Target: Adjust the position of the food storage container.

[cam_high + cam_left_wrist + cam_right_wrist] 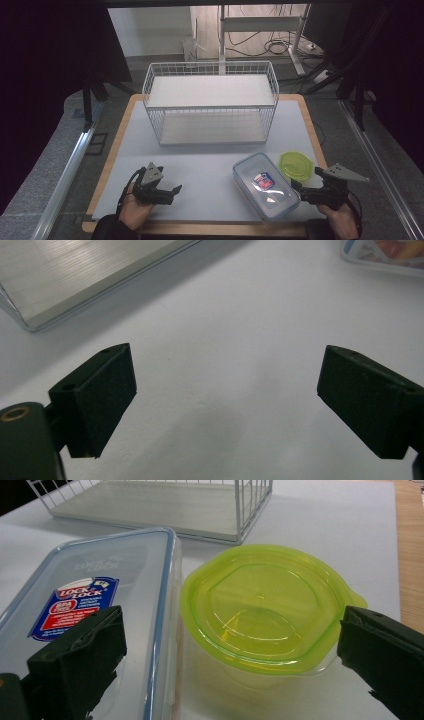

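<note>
- A clear rectangular container (pixel 265 186) with a blue-rimmed lid and a red-and-blue label is seen lying flat on the near right part of the tabletop (pixel 210 165), set at a slant.
- A small round tub with a translucent green lid (pixel 296 165) is placed just beside the container's right side, slightly farther back; in the right gripper view the two (pixel 90 615) (pixel 265 612) are seen close together, whether touching cannot be told.
- The right gripper (pixel 320 192) is held by a hand (pixel 342 220) at the near right edge, right beside the container's near right end; its jaws are spread wide with nothing between them, and the green-lidded tub is framed beyond their gap.
- The left gripper (pixel 157 191) is held by the other hand (pixel 132 207) at the near left, well apart from the container; its jaws are likewise spread wide over bare white surface, gripping nothing.
- A white wire basket rack (pixel 210 102) with two shelves is seen standing at the far middle of the tabletop, well behind both containers.
</note>
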